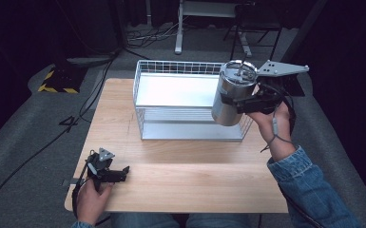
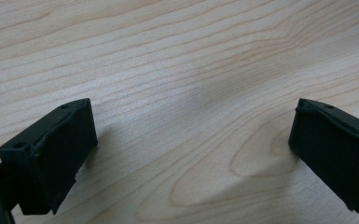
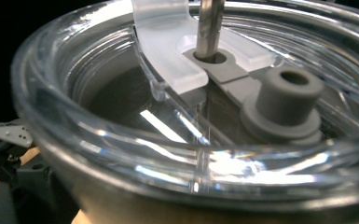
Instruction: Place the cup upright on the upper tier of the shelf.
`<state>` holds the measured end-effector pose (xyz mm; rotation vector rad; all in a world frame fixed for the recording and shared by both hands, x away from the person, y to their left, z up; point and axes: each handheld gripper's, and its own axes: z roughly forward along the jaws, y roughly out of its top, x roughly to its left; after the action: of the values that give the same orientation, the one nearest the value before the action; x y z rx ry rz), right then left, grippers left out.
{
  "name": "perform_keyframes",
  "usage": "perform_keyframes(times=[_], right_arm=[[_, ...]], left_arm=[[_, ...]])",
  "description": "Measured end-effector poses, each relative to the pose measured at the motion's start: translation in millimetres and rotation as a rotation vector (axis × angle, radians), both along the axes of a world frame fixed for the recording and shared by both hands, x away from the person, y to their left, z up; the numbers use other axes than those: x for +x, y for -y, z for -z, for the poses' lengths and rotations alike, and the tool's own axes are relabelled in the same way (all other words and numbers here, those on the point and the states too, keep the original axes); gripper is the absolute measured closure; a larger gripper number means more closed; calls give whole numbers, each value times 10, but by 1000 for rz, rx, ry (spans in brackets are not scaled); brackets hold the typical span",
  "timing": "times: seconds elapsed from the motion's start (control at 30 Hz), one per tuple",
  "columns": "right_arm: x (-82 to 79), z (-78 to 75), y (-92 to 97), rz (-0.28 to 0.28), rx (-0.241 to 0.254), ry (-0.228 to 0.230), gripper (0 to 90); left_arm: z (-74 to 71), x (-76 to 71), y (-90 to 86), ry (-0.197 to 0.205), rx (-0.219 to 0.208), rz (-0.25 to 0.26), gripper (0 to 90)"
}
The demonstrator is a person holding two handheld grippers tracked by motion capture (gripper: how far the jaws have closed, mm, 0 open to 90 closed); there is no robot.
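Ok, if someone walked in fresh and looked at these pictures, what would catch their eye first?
Probably the shiny steel tumbler with its clear lid and metal straw, held in the air by the right hand-held gripper at the right end of the white wire basket. After that, the left hand-held gripper, resting open at the near left of the wooden table.
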<state>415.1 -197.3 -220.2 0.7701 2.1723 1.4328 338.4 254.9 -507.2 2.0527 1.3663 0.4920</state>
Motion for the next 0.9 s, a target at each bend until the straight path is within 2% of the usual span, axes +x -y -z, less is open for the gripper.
perform_keyframes(times=[0.37, 0.57, 0.9], right_arm=[[277, -83, -130, 10, 5, -18, 36], [476, -117, -184, 42, 9, -25, 36], [675, -106, -277, 84, 16, -23, 36]], left_arm=[[-1, -5, 4, -2, -2, -5, 13], [0, -4, 4, -1, -2, -4, 13], [0, -4, 4, -1, -2, -4, 13]])
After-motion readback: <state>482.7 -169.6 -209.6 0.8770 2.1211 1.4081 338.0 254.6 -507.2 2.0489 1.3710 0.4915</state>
